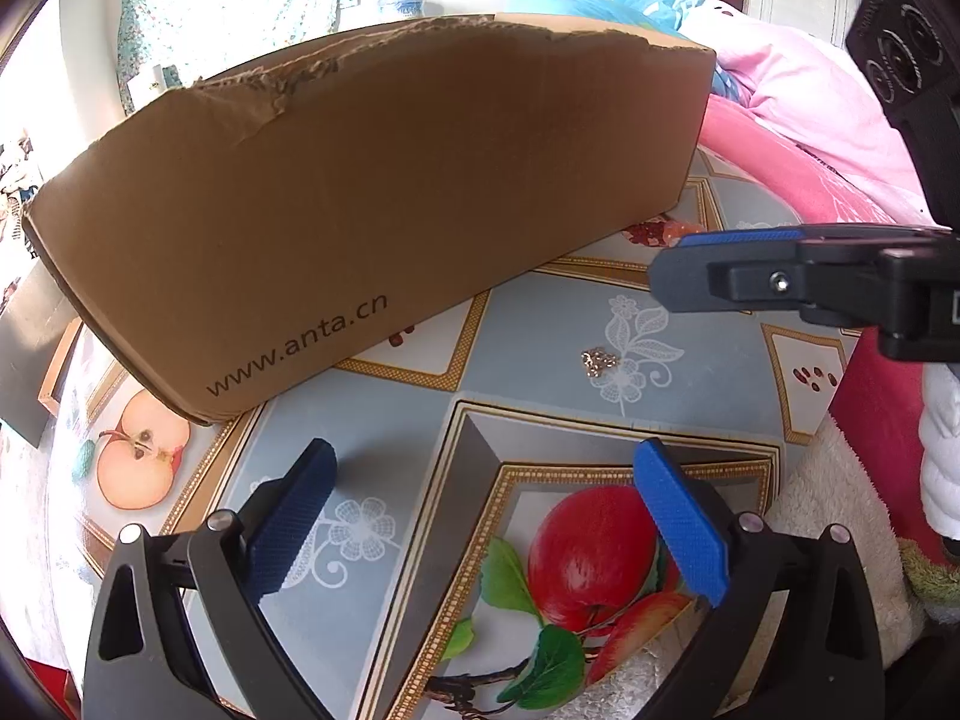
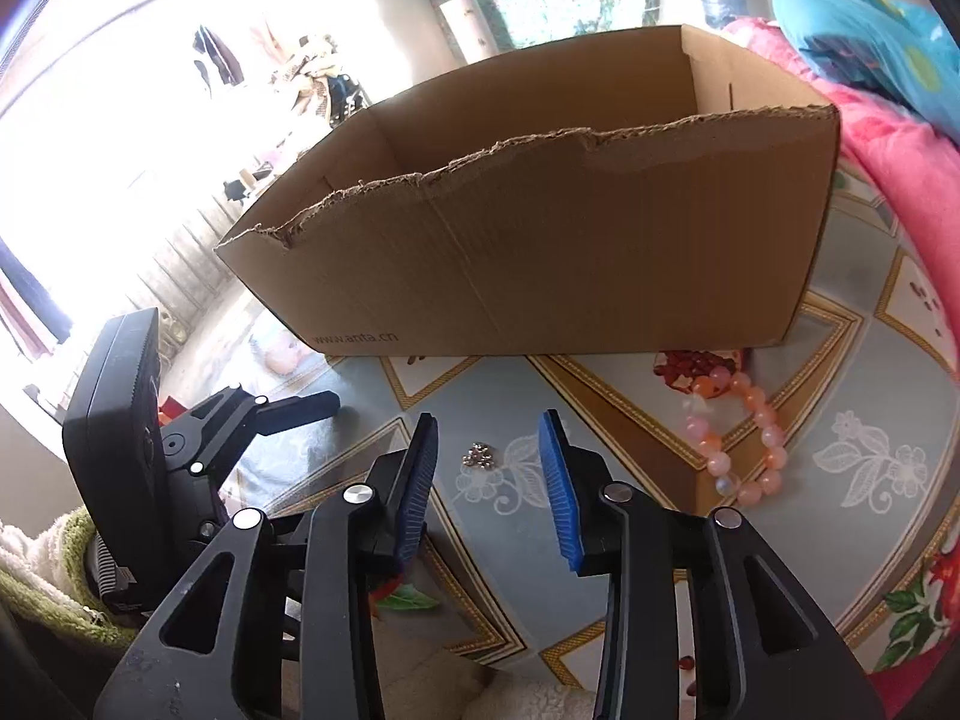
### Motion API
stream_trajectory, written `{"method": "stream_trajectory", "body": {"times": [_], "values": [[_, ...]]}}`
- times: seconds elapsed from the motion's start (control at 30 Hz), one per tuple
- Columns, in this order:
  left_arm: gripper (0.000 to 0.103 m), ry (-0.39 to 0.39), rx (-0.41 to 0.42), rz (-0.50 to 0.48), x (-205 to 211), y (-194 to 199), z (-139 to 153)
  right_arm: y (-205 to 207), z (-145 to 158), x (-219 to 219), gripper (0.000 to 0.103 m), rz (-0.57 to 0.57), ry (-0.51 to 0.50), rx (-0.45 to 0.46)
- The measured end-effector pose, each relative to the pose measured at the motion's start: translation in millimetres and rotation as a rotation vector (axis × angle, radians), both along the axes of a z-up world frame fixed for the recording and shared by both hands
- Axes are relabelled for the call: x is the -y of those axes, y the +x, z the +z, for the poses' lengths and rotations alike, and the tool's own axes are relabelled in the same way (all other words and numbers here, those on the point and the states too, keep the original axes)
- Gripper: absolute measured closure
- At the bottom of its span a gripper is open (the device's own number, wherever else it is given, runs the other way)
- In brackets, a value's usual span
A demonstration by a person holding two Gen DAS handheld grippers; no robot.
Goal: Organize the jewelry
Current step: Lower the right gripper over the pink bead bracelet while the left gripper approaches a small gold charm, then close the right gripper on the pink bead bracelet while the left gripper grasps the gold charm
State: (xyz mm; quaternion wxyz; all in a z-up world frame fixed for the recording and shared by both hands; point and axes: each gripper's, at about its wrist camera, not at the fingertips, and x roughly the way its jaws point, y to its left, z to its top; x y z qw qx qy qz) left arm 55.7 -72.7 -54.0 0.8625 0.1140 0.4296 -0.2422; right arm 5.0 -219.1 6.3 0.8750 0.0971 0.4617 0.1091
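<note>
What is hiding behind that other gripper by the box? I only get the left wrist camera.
Observer: A pink and orange bead bracelet lies on the tablecloth, near the right front corner of the cardboard box.
Operator: Is anything in the box? I just see its side.
Observer: The top is open and the inner walls are bare. The floor is hidden from the right wrist camera too.
Operator: Is the other gripper holding something?
Observer: No. The right gripper has its jaws apart with nothing between them, and the little chain lies on the cloth just beyond them.
</note>
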Motion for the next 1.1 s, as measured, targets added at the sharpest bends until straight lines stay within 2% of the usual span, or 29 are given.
{"method": "stream_trajectory", "body": {"times": [0.03, 0.13, 0.2, 0.27, 0.4, 0.57, 0.67, 0.8, 0.87, 0.97, 1.1], "values": [[0.006, -0.001, 0.001, 0.001, 0.7, -0.2, -0.1, -6.3, 5.5, -0.3, 0.04, -0.019, -0.03, 0.035], [0.006, -0.007, 0.01, 0.003, 0.2, -2.6, -1.0, -26.4, 25.5, -7.1, 0.022, -0.054, -0.138, 0.184], [0.006, -0.008, 0.011, 0.003, -0.5, -4.3, -1.8, -29.9, 36.5, -5.2, 0.009, -0.048, -0.198, 0.252], [0.006, -0.005, 0.006, 0.004, -0.6, -4.4, -1.4, -34.8, 42.8, -4.6, 0.008, -0.046, -0.252, 0.28], [0.005, -0.005, 0.011, 0.013, 0.7, -4.5, -1.8, -32.3, 34.0, -5.6, 0.008, -0.078, -0.338, 0.268], [0.004, 0.002, 0.042, 0.035, 2.3, -11.2, -2.3, -30.3, 21.0, 1.1, 0.009, -0.114, -0.332, 0.249], [0.004, 0.001, 0.037, 0.027, 2.2, -12.7, -3.2, -23.9, 12.0, 2.9, 0.024, -0.113, -0.322, 0.214], [0.005, 0.004, 0.011, 0.013, 3.2, -8.0, -1.4, -15.2, 2.6, 14.0, 0.049, -0.127, -0.282, 0.152], [0.006, 0.018, 0.039, 0.005, 6.1, -11.3, 1.5, -10.0, -0.7, 19.2, 0.054, -0.141, -0.268, 0.131], [0.01, -0.008, 0.067, -0.027, 9.9, -16.8, 8.7, -0.8, -7.3, 27.5, 0.062, -0.154, -0.253, 0.089], [0.026, -0.037, 0.069, -0.057, 15.2, -15.2, 14.0, 11.2, -18.1, 37.2, 0.067, -0.176, -0.248, 0.032]]}}
